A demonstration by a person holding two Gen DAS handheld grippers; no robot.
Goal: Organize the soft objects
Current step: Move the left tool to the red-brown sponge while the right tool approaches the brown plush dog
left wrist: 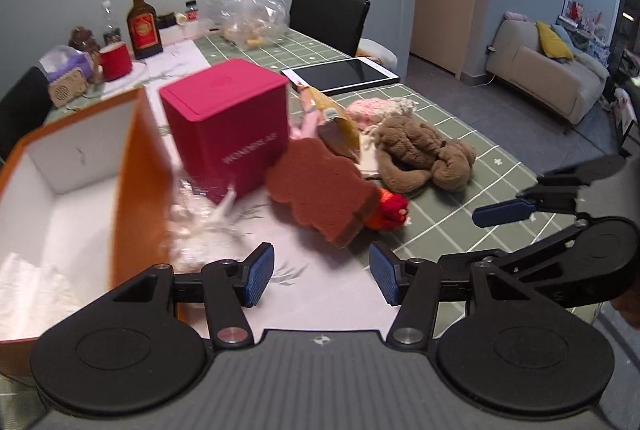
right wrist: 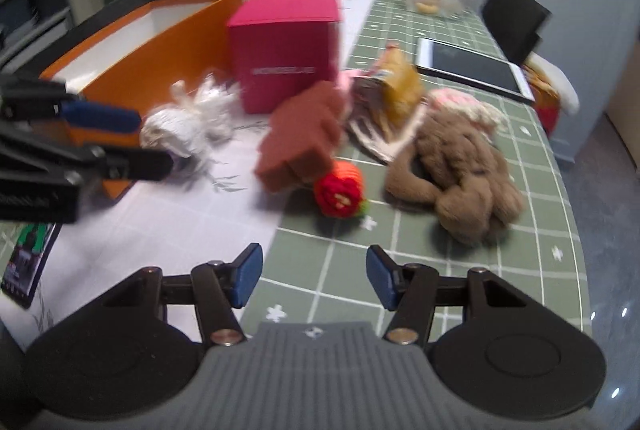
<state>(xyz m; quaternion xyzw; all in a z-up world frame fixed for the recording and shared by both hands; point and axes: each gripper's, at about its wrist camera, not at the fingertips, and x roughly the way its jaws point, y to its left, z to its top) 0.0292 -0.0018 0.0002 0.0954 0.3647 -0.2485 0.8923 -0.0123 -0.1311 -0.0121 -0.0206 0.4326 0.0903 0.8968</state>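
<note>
A brown sponge (left wrist: 320,192) (right wrist: 302,142) lies mid-table, with a red knitted toy (left wrist: 390,212) (right wrist: 339,195) just beside it. A brown plush animal (left wrist: 424,152) (right wrist: 456,170) lies to their right, a pink-white knitted item (left wrist: 374,110) (right wrist: 460,102) behind it. A crumpled white plastic bundle (left wrist: 200,226) (right wrist: 188,126) rests against the orange box (left wrist: 136,166) (right wrist: 160,62). My left gripper (left wrist: 322,276) hovers open before the sponge, nothing between its pads. My right gripper (right wrist: 314,276) is open too, above the green cloth, short of the red toy.
A pink cube box (left wrist: 232,122) (right wrist: 286,50) stands behind the sponge. A yellow snack packet (left wrist: 336,122) (right wrist: 394,82), a tablet (left wrist: 344,74) (right wrist: 472,70), a brown bottle (left wrist: 142,24), a red mug (left wrist: 116,60) and a clear bag (left wrist: 250,6) lie further back. Black chair (left wrist: 328,18) at far edge.
</note>
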